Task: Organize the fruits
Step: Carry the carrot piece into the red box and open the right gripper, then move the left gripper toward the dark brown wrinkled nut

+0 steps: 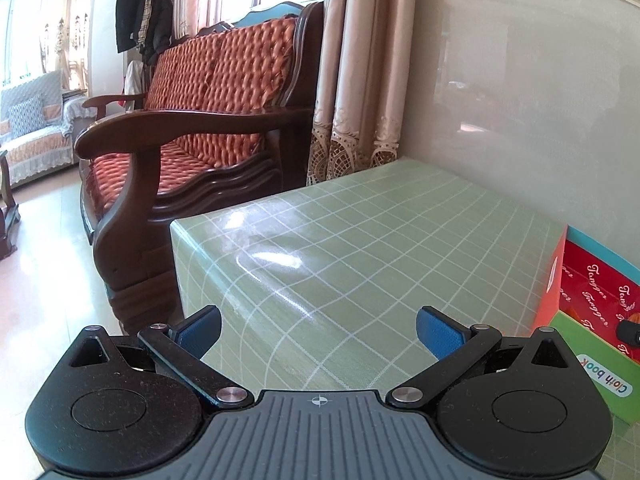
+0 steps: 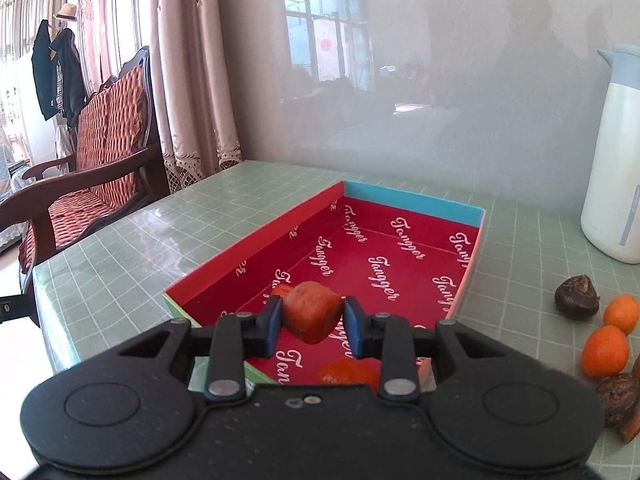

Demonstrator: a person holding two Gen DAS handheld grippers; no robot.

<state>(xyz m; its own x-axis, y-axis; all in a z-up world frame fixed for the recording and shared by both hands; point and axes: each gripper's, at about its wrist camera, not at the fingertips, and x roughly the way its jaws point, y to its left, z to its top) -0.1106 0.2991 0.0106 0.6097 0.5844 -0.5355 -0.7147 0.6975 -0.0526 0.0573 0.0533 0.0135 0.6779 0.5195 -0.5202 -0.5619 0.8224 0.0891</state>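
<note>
orange chunk (image 2: 313, 312) pinched between right tongs (image 2: 313, 322)

Right gripper (image 2: 313, 322) clamps an orange chunk (image 2: 312, 311) above the red box (image 2: 400, 264); two kumquats (image 2: 604, 352) sit at three o'clock.

The red box (image 1: 592, 300) is cut off by the right edge in the left wrist view. In the right wrist view, the right gripper's body hides the box's near end and the lower part of an orange-red fruit (image 2: 347, 372) inside. At the bench's right edge, a brown fruit (image 2: 618, 398) and the white jug (image 2: 614, 176) are cropped.
</note>
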